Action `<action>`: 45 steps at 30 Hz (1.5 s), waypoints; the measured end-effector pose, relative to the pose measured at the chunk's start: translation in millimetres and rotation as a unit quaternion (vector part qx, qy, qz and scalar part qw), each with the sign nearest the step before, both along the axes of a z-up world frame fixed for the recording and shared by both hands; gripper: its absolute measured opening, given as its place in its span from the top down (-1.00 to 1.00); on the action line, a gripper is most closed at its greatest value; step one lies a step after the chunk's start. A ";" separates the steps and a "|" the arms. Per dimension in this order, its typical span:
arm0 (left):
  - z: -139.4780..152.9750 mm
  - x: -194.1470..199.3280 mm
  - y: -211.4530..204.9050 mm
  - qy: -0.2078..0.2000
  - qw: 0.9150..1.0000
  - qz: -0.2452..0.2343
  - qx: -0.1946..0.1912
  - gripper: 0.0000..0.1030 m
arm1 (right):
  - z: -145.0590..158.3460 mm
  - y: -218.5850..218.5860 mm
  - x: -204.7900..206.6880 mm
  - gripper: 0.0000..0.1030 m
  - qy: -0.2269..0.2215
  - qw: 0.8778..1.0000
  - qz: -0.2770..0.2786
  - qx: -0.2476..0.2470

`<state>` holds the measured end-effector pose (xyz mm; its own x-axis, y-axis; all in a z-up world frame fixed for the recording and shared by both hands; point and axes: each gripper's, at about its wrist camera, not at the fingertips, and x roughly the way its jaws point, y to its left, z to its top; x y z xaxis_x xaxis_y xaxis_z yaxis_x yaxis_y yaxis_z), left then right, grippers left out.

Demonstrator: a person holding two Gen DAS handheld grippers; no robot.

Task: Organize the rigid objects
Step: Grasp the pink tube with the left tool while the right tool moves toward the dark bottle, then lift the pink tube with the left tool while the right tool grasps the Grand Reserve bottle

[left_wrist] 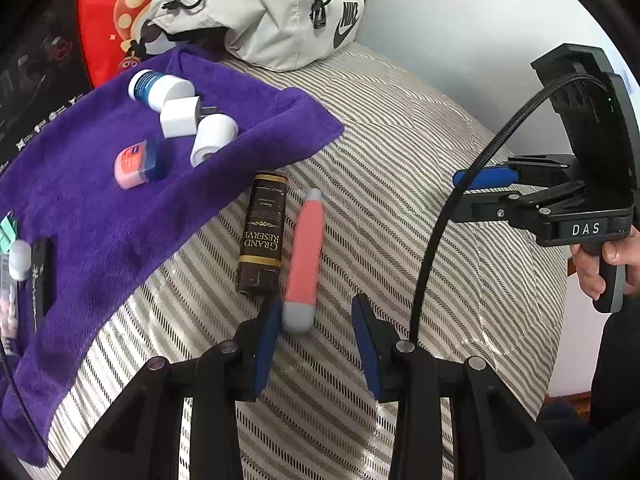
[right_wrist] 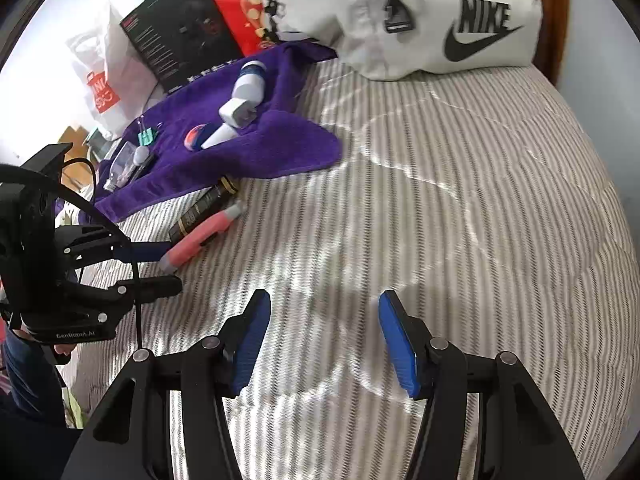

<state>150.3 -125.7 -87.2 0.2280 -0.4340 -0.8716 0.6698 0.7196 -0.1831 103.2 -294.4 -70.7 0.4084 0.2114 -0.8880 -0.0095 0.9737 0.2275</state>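
Observation:
A pink stick with a grey end [left_wrist: 304, 256] [right_wrist: 200, 238] lies on the striped bedcover, right beside a dark "Grand Reserve" tube [left_wrist: 262, 232] [right_wrist: 204, 210]. My left gripper [left_wrist: 316, 320] [right_wrist: 160, 262] is open, its fingers on either side of the stick's grey end, nothing gripped. On the purple towel [left_wrist: 100, 208] [right_wrist: 248, 152] rest a white-capped blue jar [left_wrist: 160, 88], a white charger [left_wrist: 182, 118], a white roll [left_wrist: 212, 138] and a pink-and-blue tin [left_wrist: 136, 164]. My right gripper [right_wrist: 324, 320] [left_wrist: 486, 188] hovers open and empty over bare bedcover.
A grey Nike bag [left_wrist: 272, 8] [right_wrist: 408, 16] and a red bag [left_wrist: 112, 20] sit at the back. A black box [right_wrist: 176, 36] and a white plastic bag [right_wrist: 100, 76] lie far left. Small items crowd the towel's left edge [left_wrist: 20, 264]. Striped bedcover [right_wrist: 460, 200] spreads to the right.

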 end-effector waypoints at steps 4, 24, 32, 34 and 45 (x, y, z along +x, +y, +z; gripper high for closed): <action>0.8 -1.3 -8.4 -0.012 1.000 -0.007 0.014 0.32 | 1.8 -12.1 -6.7 -0.09 -0.002 1.000 -0.012 -0.005; -2.4 7.9 -23.5 -0.042 0.999 0.019 0.025 0.70 | -5.3 -23.7 -17.8 -0.11 0.007 1.000 -0.027 0.000; -3.5 -10.5 28.0 -0.024 0.998 0.063 0.002 0.70 | -7.8 -11.7 -9.0 -0.18 0.007 1.000 -0.010 0.002; -4.4 -14.7 25.5 -0.036 0.998 0.058 0.011 0.70 | -7.4 -6.6 -7.0 -0.18 0.007 1.000 -0.005 0.002; -6.0 -11.7 14.6 -0.063 0.996 0.050 0.027 0.70 | 7.4 26.7 10.2 -0.18 -0.022 0.999 0.025 0.020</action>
